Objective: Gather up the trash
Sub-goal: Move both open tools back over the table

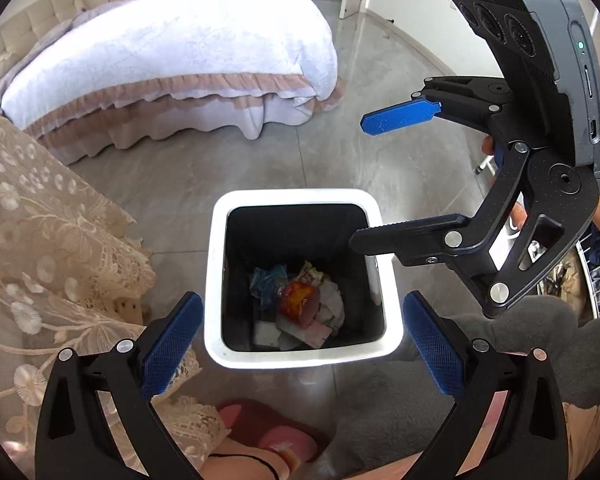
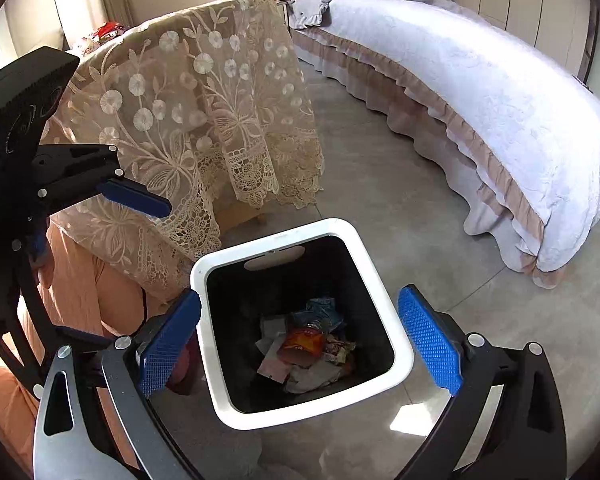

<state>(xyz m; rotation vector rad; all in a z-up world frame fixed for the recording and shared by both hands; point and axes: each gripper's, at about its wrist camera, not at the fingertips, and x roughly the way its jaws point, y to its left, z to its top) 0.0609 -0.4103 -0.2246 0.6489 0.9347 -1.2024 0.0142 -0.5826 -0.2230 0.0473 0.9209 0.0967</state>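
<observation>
The left gripper and the right gripper both point down over the white-rimmed trash bin, each with its jaws spread to full width and nothing between the blue pads. The trash (crumpled wrappers, paper scraps and an orange packet) lies at the bottom of the bin's black interior. The bin stands on the grey floor, just beside a lace-covered table and near the bed.

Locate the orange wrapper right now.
The orange wrapper lies atop the trash heap at the bottom of the white-rimmed bin, beside a blue wrapper, centre of both wrist views.
</observation>
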